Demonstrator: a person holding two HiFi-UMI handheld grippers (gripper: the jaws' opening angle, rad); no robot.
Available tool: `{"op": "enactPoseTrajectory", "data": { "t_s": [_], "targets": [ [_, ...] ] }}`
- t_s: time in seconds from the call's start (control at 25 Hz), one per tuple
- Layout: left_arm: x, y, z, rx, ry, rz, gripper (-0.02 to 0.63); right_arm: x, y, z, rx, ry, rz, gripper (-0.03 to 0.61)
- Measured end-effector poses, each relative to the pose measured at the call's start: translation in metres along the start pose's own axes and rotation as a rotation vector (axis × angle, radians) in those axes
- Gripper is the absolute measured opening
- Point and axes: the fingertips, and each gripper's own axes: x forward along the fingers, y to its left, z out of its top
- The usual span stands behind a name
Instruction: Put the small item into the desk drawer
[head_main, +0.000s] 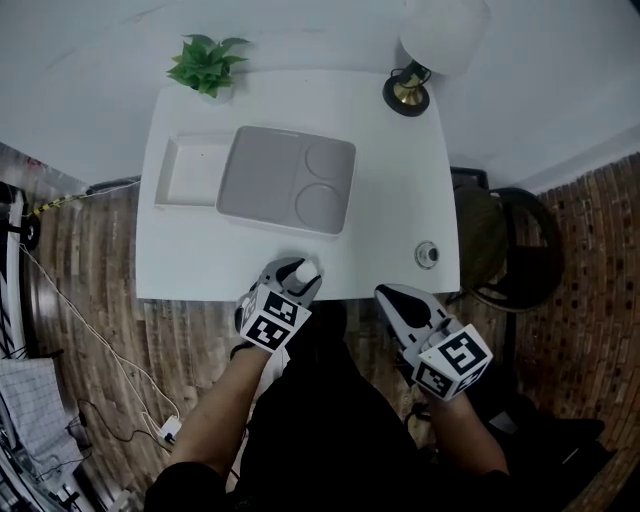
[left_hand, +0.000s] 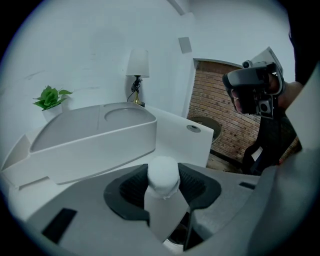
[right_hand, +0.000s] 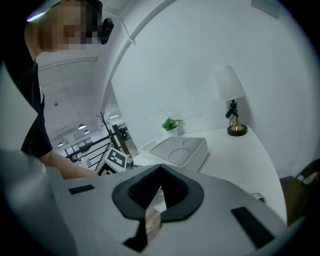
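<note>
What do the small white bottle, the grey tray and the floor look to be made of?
The small white bottle: probably plastic, matte, opaque, with a rounded moulded cap. The grey tray: likely moulded plastic, smooth satin, with rounded corners and two pressed round recesses. The floor: wood or wood-look planks, with brown grain and seams.

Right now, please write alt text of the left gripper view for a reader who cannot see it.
The left gripper grips a small white bottle between its dark pads. Behind it, a white desk carries a grey tray, a green plant and a lamp; the right gripper shows at the right edge.
</note>
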Motion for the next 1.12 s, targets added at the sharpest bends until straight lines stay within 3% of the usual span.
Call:
{"op": "enactPoseTrajectory", "data": {
  "t_s": [0.52, 0.72, 0.88, 1.12],
  "targets": [
    [-0.054, 0.029, 0.043, -0.069, -0.066, 0.137, 0.181, 0.012, 0.008, 0.043, -0.067, -0.029, 0.088, 0.003],
    [-0.083, 0.047, 0.064, -0.087, -0.089, 0.224, 0.181, 0.014, 0.013, 0.065, -0.200, -0.030, 0.101, 0.003],
    [-0.115, 0.060, 0.077, -0.133, -0.124, 0.308, 0.181, 0.019, 0.027, 0.082, -0.232, -0.040, 0.169, 0.003],
    [-0.155, 0.089, 0.069, -0.166, -0.138, 0.384, 0.181, 0.045, 0.058, 0.100, -0.258, -0.057, 0.240, 0.003]
  ]
}}
